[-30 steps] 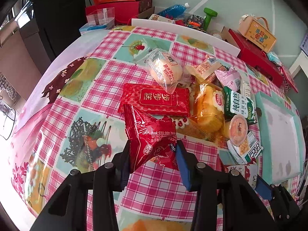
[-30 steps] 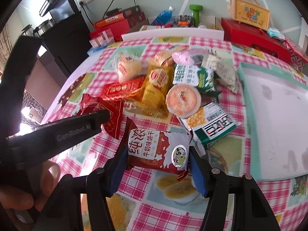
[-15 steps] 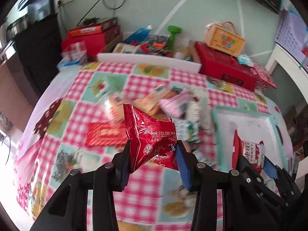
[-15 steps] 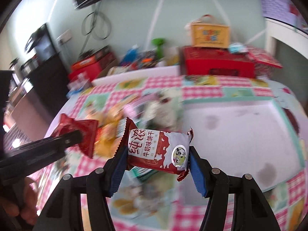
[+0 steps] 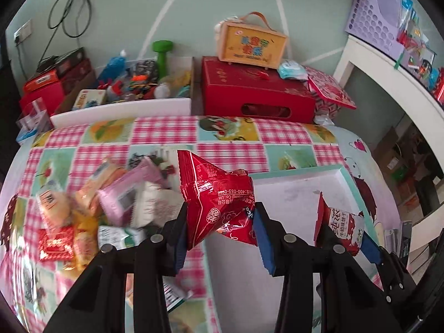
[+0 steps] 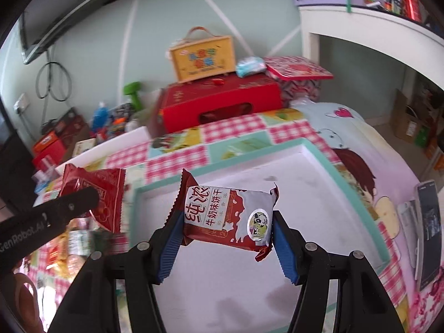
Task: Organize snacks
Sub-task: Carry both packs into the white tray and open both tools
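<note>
My left gripper (image 5: 219, 238) is shut on a shiny red snack packet (image 5: 216, 197) and holds it in the air at the left edge of the white tray with a teal rim (image 5: 344, 172). My right gripper (image 6: 226, 241) is shut on a red and white milk biscuit packet (image 6: 224, 216) and holds it above the tray (image 6: 319, 152). That packet also shows in the left wrist view (image 5: 340, 226). The red packet shows at the left of the right wrist view (image 6: 97, 191). A pile of snack packets (image 5: 111, 202) lies on the checked tablecloth left of the tray.
A red box (image 5: 255, 88) with a yellow carry case (image 5: 249, 44) on it stands behind the table. More boxes and bottles (image 5: 125, 80) crowd the back left. Phones (image 6: 427, 222) lie right of the tray. A white shelf unit (image 6: 360, 27) stands at the right.
Both grippers have swung to the right with their packets, from over the snack pile to the tray. Both stay shut.
</note>
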Demonstrator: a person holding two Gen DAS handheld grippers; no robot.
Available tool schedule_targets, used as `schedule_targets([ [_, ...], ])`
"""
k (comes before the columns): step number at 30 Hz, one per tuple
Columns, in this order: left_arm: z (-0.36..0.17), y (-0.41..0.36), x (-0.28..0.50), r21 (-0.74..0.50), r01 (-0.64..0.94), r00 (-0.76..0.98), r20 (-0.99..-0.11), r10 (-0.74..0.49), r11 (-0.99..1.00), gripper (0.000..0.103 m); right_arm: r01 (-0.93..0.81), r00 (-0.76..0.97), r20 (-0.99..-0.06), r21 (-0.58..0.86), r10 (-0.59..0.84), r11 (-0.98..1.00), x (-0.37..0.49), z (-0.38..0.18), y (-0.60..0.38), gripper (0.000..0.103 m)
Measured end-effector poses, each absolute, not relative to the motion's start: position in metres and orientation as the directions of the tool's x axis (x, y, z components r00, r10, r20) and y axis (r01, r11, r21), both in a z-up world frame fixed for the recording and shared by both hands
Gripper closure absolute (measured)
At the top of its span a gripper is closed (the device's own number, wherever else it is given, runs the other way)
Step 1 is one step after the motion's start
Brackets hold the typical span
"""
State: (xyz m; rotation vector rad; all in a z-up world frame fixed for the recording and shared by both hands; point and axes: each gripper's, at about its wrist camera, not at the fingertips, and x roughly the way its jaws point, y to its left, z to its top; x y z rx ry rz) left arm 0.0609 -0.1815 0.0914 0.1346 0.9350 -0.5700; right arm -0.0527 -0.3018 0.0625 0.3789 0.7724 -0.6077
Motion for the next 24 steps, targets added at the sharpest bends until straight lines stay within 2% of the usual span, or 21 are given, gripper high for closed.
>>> schedule_targets([
  [13, 0.035, -0.235, 0.067, -0.127, 0.576, 0.405, -0.814, -0.417, 0.807, 0.057, 0.760, 0.440, -0.789, 0.072, -0.429, 0.646, -0.077, 0.028, -0.357, 0.038],
  [15, 0.032, -0.237, 0.068, -0.119, 0.573, 0.398, -0.824, -0.403, 0.811, 0.038, 0.770, 0.426, -0.794, 0.066, -0.433, 0.635, -0.079, 0.027, -0.361, 0.037],
  [16, 0.033, -0.237, 0.067, -0.125, 0.571, 0.392, -0.826, -0.404, 0.811, 0.034, 0.771, 0.426, -0.796, 0.071, -0.430, 0.633, -0.080, 0.028, -0.363, 0.037],
  [21, 0.040, -0.230, 0.065, -0.082, 0.549, 0.387, -0.857, -0.340, 0.832, 0.032, 0.770, 0.410, -0.817, 0.071, -0.406, 0.635, -0.081, 0.030, -0.363, 0.036],
  [23, 0.043, -0.225, 0.064, -0.077, 0.533, 0.370, -0.874, -0.315, 0.843, 0.026, 0.762, 0.418, -0.826, 0.092, -0.378, 0.641, -0.081, 0.031, -0.362, 0.030],
  [24, 0.044, -0.222, 0.064, -0.080, 0.525, 0.366, -0.878, -0.309, 0.847, 0.022, 0.756, 0.431, -0.828, 0.113, -0.359, 0.645, -0.083, 0.032, -0.361, 0.022],
])
